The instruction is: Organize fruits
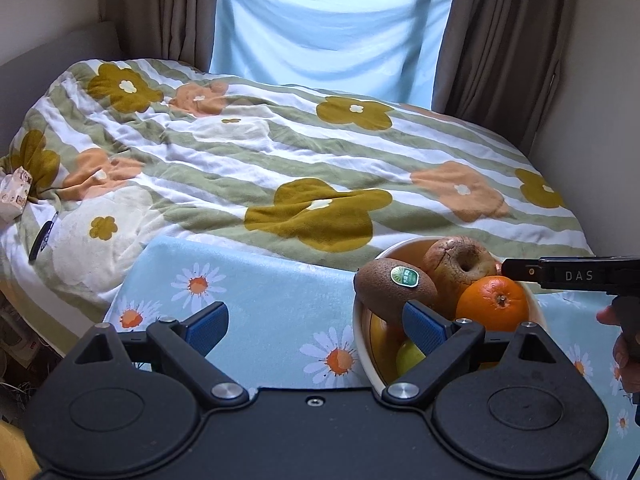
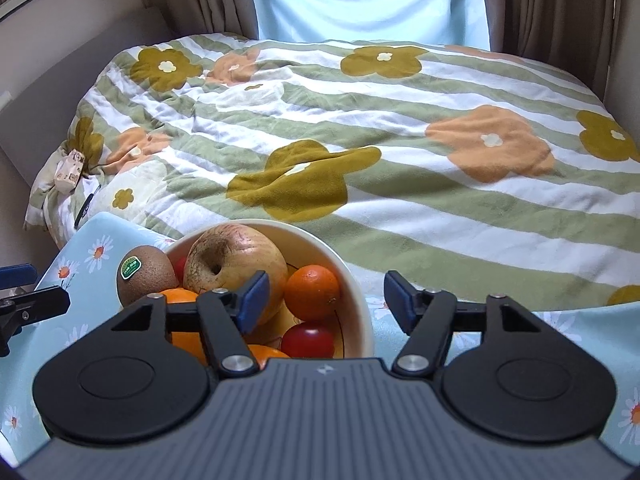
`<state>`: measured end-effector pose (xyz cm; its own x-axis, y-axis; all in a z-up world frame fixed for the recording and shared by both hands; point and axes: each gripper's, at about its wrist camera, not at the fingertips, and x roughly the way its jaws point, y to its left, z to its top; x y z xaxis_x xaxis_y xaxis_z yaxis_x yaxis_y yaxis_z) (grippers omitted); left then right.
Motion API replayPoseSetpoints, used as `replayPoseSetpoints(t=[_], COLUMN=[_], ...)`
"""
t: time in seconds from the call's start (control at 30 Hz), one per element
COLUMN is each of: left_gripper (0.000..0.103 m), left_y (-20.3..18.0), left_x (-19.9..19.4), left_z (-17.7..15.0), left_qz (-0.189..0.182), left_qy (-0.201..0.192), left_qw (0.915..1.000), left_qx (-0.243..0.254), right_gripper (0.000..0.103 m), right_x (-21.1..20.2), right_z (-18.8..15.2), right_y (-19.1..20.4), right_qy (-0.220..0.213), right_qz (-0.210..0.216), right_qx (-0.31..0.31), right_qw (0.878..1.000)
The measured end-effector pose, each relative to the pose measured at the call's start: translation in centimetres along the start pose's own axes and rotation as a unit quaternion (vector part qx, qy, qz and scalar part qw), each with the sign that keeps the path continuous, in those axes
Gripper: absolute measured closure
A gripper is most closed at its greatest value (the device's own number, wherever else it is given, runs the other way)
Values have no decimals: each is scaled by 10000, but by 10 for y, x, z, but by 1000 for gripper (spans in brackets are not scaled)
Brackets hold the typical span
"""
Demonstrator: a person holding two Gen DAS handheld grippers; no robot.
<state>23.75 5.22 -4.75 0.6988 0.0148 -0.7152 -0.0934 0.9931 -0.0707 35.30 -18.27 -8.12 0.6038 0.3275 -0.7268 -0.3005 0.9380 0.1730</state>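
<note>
So the round cream ceramic bowl (image 2: 352,280) sits on a pale blue tablecloth printed with white daisies (image 1: 260,300), right at the edge of a bed covered by a green-and-white striped quilt with big mustard and peach flowers (image 1: 280,152). The bowl is packed. A wrinkly yellowish-red apple (image 2: 234,256) sits on top near the 12 o'clock side, stem dimple facing the camera. A fuzzy brown kiwi with a green oval sticker (image 2: 146,274) is perched on the rim at about 9 o'clock, half hanging over the edge. A bright orange (image 2: 312,292) is at 3 o'clock of the apple, a shiny red tomato-looking fruit (image 2: 308,340) is down at 6 o'clock, and another orange (image 2: 180,296) is partly hidden behind the gripper frame. From the left wrist view you can also spot a yellow-green fruit (image 1: 408,356) deep inside, can't tell what it is.

The right gripper (image 2: 324,300) is spread open with nothing between its blue pads; the left pad hangs over the fruit, the right pad is outside the bowl.

The left gripper (image 1: 316,320) is wide open too, empty, with its right pad just in front of the kiwi, at the bowl's 9 o'clock side.
</note>
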Motion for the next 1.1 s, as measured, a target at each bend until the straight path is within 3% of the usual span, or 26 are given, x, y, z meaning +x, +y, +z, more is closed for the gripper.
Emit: replayPoseSetpoints(t=[0.1,0.27,0.57,0.8,1.1], left_gripper=[7,7,7,7,7], left_y=[1,0,-1,-8,-9], left_x=[-7,-20,-78,-133,-193], left_z=[-1,-2,-3,-20,-56], left_qz=[28,-8,-153,-352,-551], left_qy=[-48,-146,-618,-1010,-1192], left_qw=[10000,9999,9978,9935,9895], left_qx=[-28,10,186,397,602], right_gripper=[17,17,17,16,16], right_x=[-6,-26,-106,-177,-251], right_z=[0,0,-9,-41,-99], right_y=[-5,-2,28,58,93], right_qy=[-35,-146,-604,-855,-898], right_qz=[-52,-186,-432,-752,-1232], right_qx=[115,160,188,218,444], right_qw=[9999,9996,9971,9933,9873])
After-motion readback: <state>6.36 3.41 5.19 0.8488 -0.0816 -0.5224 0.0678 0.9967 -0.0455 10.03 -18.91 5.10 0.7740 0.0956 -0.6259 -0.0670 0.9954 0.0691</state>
